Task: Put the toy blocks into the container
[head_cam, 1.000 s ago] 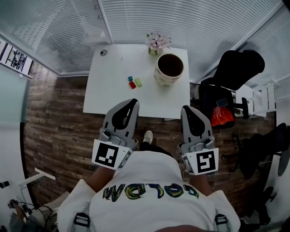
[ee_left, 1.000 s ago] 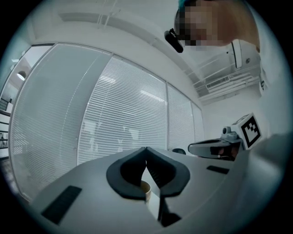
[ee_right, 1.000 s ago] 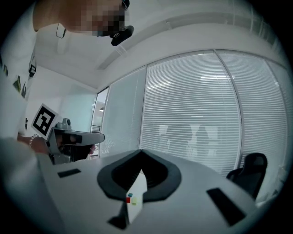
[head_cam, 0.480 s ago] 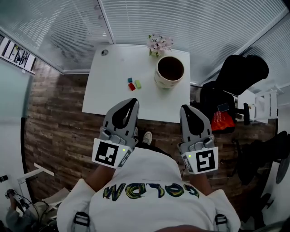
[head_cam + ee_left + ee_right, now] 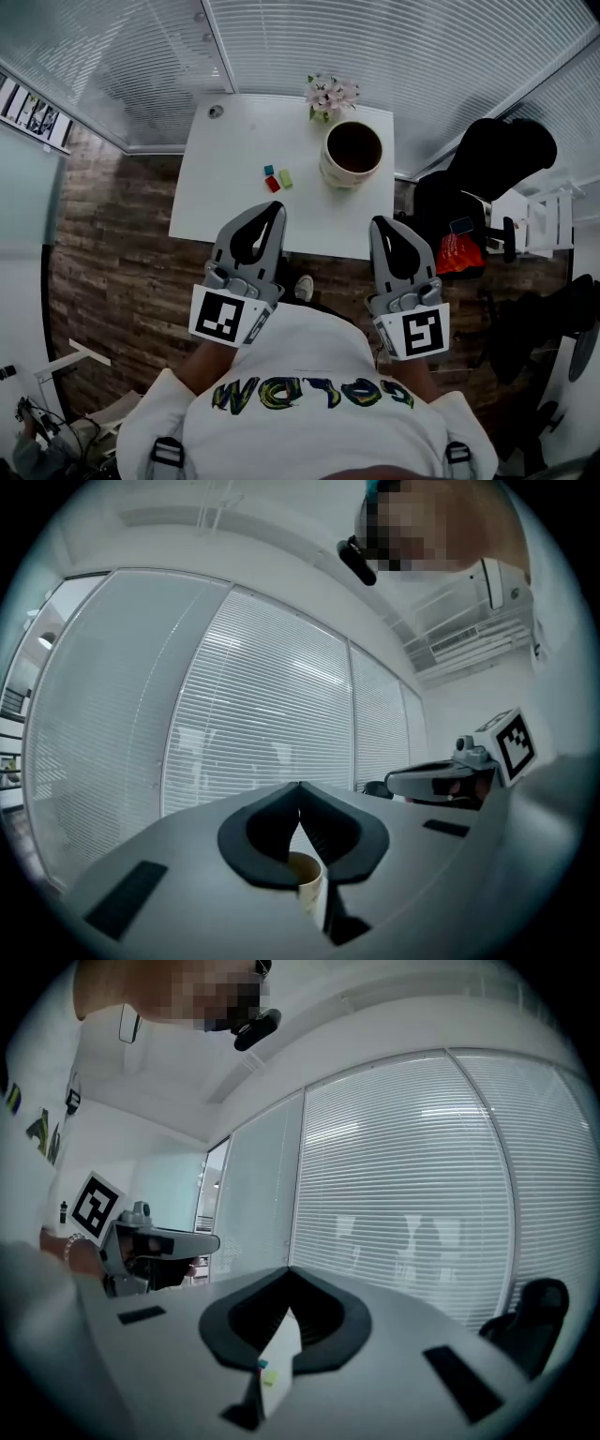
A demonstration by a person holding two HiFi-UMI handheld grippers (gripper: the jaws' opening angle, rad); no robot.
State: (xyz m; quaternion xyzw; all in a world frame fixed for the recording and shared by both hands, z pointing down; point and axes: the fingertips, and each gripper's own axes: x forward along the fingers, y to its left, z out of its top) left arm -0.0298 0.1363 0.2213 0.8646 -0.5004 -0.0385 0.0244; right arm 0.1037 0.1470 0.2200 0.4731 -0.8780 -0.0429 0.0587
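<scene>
Flowers [image 5: 330, 94] stand on a white table [image 5: 225, 187] (black chair [image 5: 497, 155] beside it).

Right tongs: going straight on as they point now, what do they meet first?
Probably the toy blocks on the white table, seen in line beyond the shut right tongs; depth and height are unclear.

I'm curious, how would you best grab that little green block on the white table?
Probably from above, pinching the green block by its near and far ends: those look free, while the red block sits close at its left side. It lies flat on the table.
</scene>
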